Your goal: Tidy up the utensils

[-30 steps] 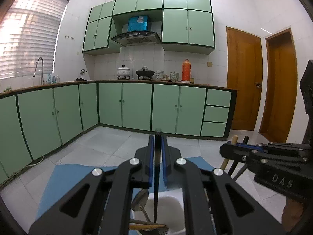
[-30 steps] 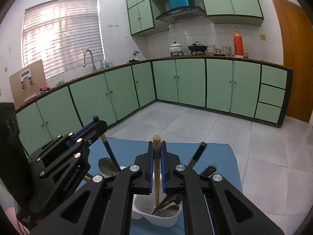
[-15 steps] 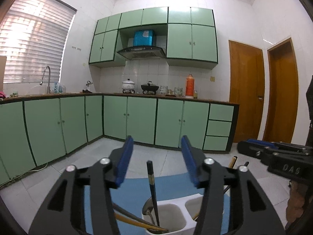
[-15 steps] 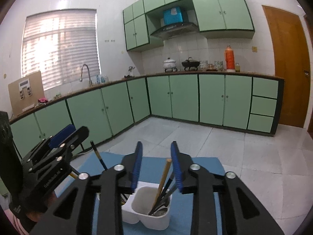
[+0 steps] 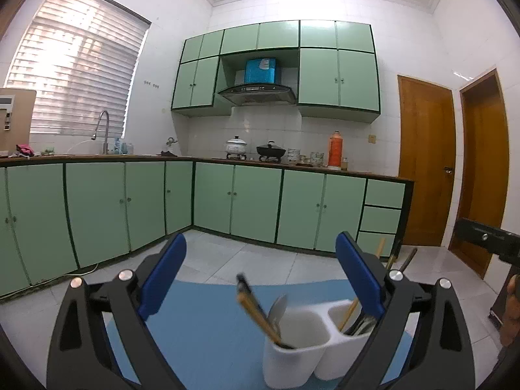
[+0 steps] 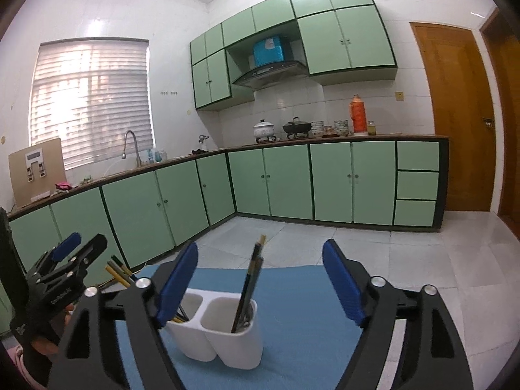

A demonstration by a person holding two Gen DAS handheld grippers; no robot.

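A white two-compartment utensil holder [image 6: 224,334], with chopsticks [image 6: 248,287] and other utensils standing in it, sits on a blue mat [image 6: 292,318] covering the near table. Both the left tongs [image 5: 261,279] and the right tongs [image 6: 260,281] are opening, nothing between the blue pads. Beyond lie a white tiled floor [image 6: 325,243], green cabinets [image 5: 256,204] and wooden doors [image 5: 425,162].

Both wrist views low, facing kitchen cabinets [image 5: 253,208] — share white caddy [image 6: 227,338].

Glossy white plastic caddy [image 6: 227,334], matt blue mat [image 6: 292,292]
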